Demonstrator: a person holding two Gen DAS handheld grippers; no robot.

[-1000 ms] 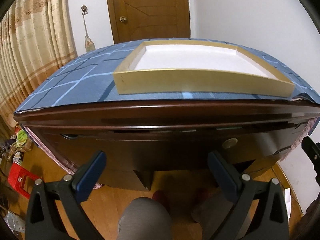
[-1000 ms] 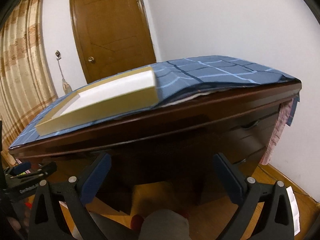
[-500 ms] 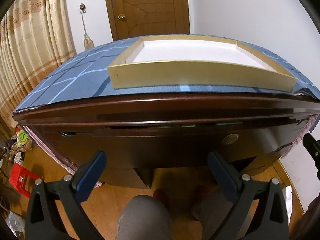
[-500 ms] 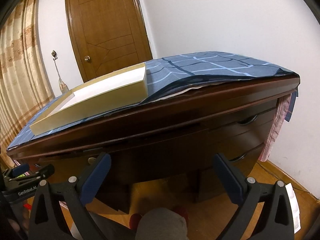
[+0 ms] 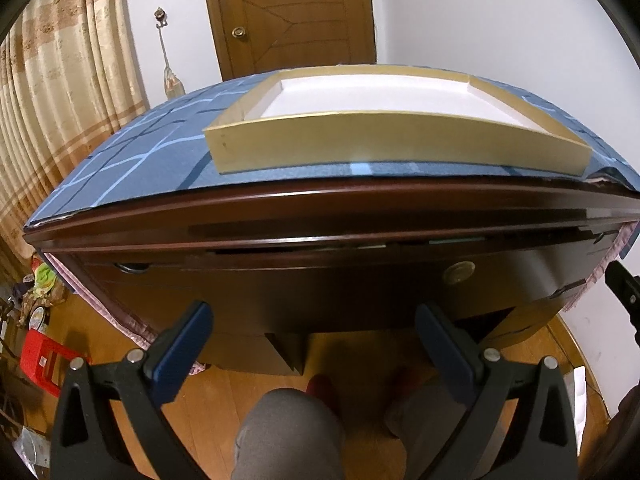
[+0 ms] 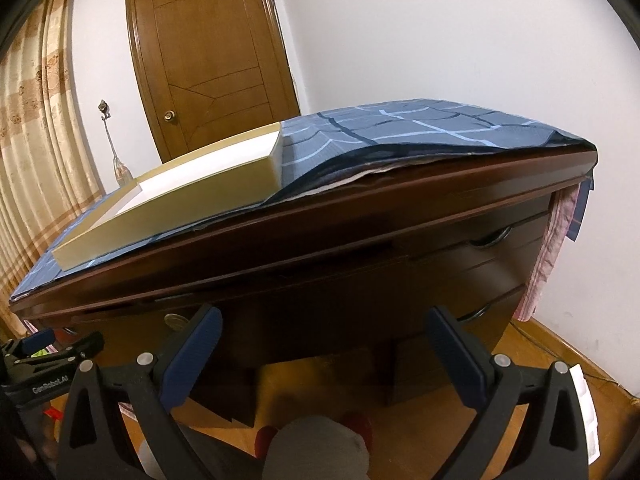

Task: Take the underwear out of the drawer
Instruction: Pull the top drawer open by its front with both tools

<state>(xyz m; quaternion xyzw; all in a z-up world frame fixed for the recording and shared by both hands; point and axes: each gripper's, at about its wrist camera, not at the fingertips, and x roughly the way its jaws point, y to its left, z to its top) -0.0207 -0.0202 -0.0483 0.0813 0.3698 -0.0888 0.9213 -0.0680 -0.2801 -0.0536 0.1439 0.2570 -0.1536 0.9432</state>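
Fingers (image 5: 188,340) of both grippers spread wide, facing the desk (image 5: 320,292)

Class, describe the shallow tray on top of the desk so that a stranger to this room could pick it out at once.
Find the dark wooden desk in front of the brown door; a blue patterned cloth covers its top. On that cloth sits the shallow tray, wide and rectangular. Its gold walls and plain white floor set it apart.

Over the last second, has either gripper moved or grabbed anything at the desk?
Both views shifted slightly: the left gripper eased closer to the desk, and the right gripper tilted up a little. Nothing was grabbed. Both grippers stay open, the drawer stays shut, and the tray sits unmoved on the cloth.
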